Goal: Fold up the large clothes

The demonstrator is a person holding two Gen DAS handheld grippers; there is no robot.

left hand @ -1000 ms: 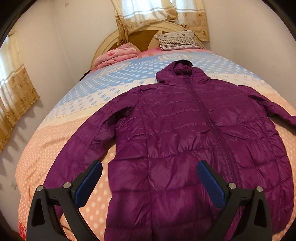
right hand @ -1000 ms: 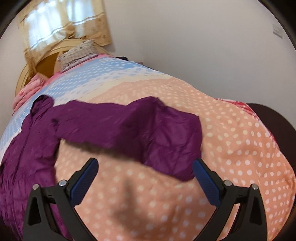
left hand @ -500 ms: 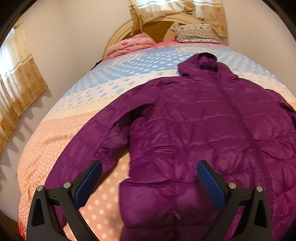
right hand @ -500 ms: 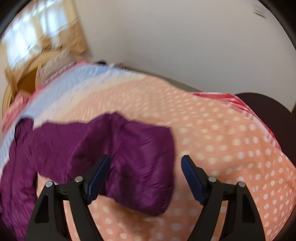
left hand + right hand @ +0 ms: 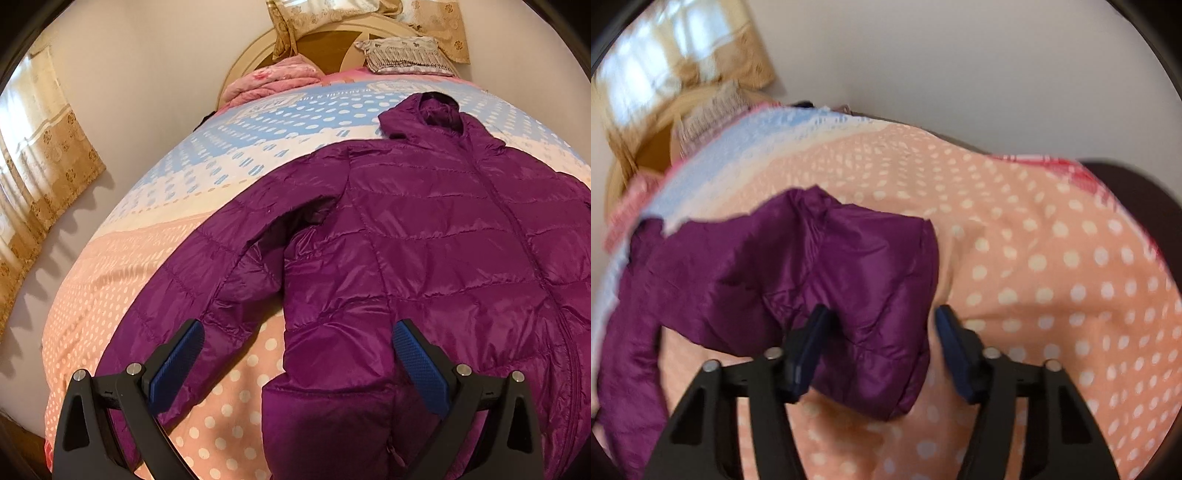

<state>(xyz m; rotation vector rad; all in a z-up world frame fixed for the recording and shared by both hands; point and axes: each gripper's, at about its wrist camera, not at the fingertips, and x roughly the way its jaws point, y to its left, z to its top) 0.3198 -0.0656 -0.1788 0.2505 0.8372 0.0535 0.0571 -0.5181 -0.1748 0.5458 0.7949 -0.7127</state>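
Since the earlier frame my right gripper (image 5: 877, 343) has come down onto the cuff end of the right sleeve (image 5: 857, 295), and my left gripper (image 5: 295, 362) has slid toward the jacket's left side. The purple hooded down jacket (image 5: 424, 258) lies flat, front up, on the polka-dot bedspread (image 5: 110, 295), hood (image 5: 424, 114) at 12 o'clock toward the headboard (image 5: 325, 40), hem at 6.

Right gripper: jaws closing, the sleeve's cuff end bunched between them; the 9 o'clock pad is against fabric, the 3 o'clock pad just clear of the cuff edge, so no grip yet. The sleeve's long axis runs from the fingers toward 10 o'clock, back to the body.

Left gripper: fingers wide apart, nothing clamped; they straddle the gap between the left sleeve (image 5: 192, 288) at 9 o'clock and the side seam at 2. This hand is the nearer to that sleeve.

Faint lettering on the bedspread's blue band near the pillows is too small to read; no brand label shows.
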